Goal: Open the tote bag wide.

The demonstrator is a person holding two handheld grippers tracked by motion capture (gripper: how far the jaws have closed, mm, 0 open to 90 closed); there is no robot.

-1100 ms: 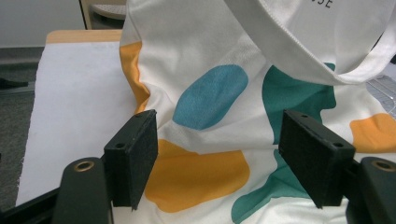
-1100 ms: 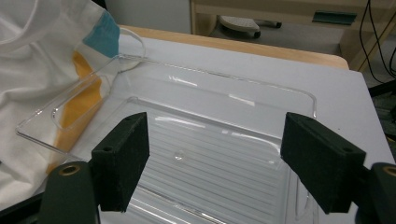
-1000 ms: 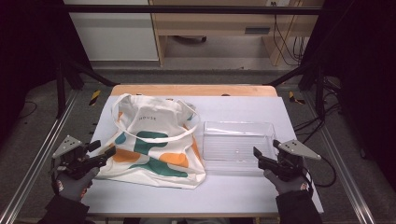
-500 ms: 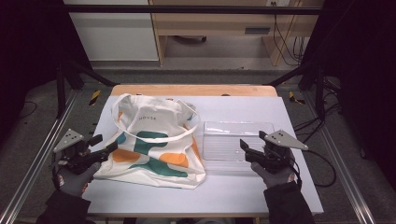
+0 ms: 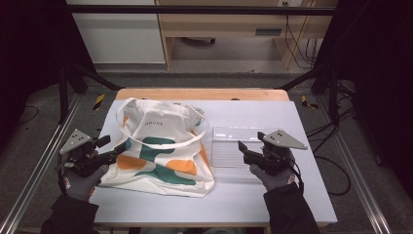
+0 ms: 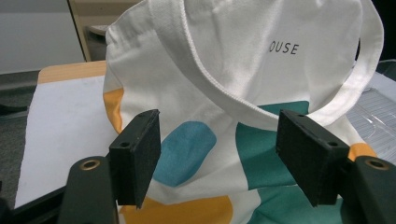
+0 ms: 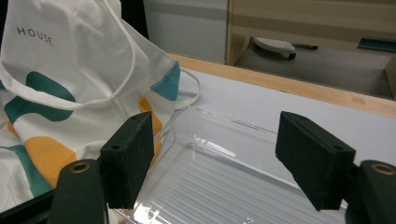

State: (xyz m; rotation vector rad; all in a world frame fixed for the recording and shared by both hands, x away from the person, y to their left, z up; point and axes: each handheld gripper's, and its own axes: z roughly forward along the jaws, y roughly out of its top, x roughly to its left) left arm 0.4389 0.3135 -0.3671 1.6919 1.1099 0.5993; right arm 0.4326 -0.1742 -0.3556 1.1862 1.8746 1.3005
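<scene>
A cream tote bag (image 5: 160, 146) with teal, blue and orange shapes and the word HOUSE lies flat on the left half of the table, its handles looped on top. To its right sits a clear ribbed plastic tray (image 5: 229, 141). My left gripper (image 5: 114, 147) hovers at the bag's left edge, open, and the bag (image 6: 233, 56) shows beyond its jaws (image 6: 217, 149). My right gripper (image 5: 243, 152) hangs over the tray's right part, pointing left. Its jaws have just been closing a little but stand open with nothing between them (image 7: 215, 154), above the tray (image 7: 219, 182).
The pale table top (image 5: 272, 112) ends in a wooden strip (image 5: 202, 93) at the far side. Metal frame rails (image 5: 39, 161) run along both sides, with cables (image 5: 341, 161) on the floor at the right. A cabinet (image 5: 117, 34) stands behind.
My right gripper has moved left, from beside the tray's right end to over the tray. My left gripper has edged up and toward the bag.
</scene>
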